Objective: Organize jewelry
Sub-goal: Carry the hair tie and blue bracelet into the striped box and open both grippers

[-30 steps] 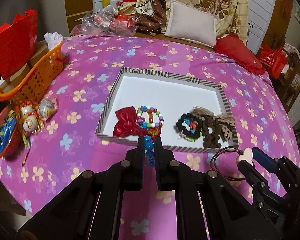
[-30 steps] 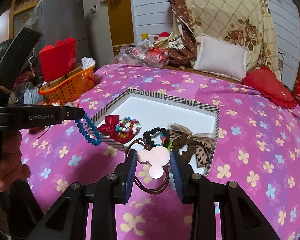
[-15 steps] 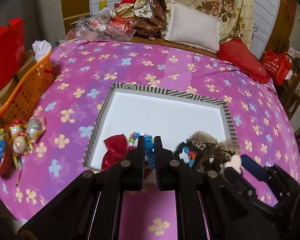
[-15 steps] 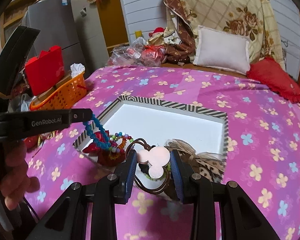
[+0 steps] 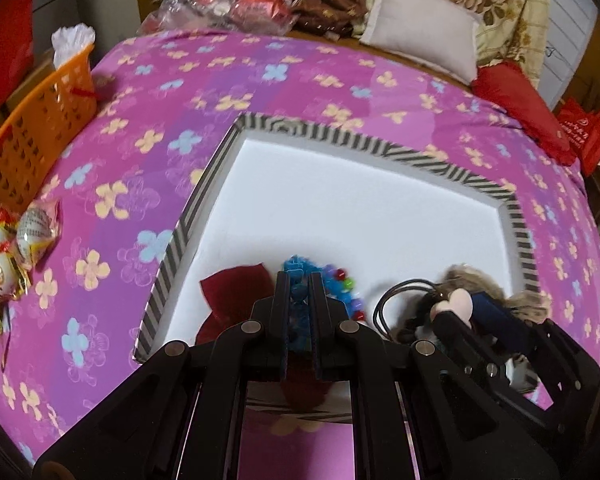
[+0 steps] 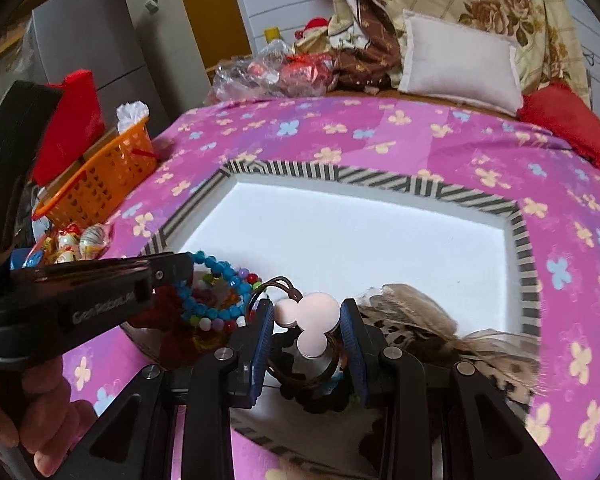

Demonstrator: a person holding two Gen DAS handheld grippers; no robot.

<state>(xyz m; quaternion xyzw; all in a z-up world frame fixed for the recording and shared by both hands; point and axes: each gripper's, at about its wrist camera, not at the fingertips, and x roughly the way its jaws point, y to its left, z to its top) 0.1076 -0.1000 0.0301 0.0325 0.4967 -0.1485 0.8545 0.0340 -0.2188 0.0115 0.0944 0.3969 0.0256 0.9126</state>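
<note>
- Left wrist view: left gripper [image 5: 299, 285] clamps a blue bead bracelet [image 5: 296, 270], its faceted beads bunched between the narrow fingers, above the near end of the striped-rim tray [image 5: 380, 148]. A red bow [image 5: 236, 292] lies just beside it in the tray.
- Right wrist view: right gripper [image 6: 307, 334] pinches a brown hair tie [image 6: 296, 378] by its pale pink mouse-head charm [image 6: 310, 314], over the tray's [image 6: 380, 178] near edge; the blue bracelet [image 6: 208, 308] hangs as a loop over a multicoloured bead bracelet [image 6: 220, 320].
</note>
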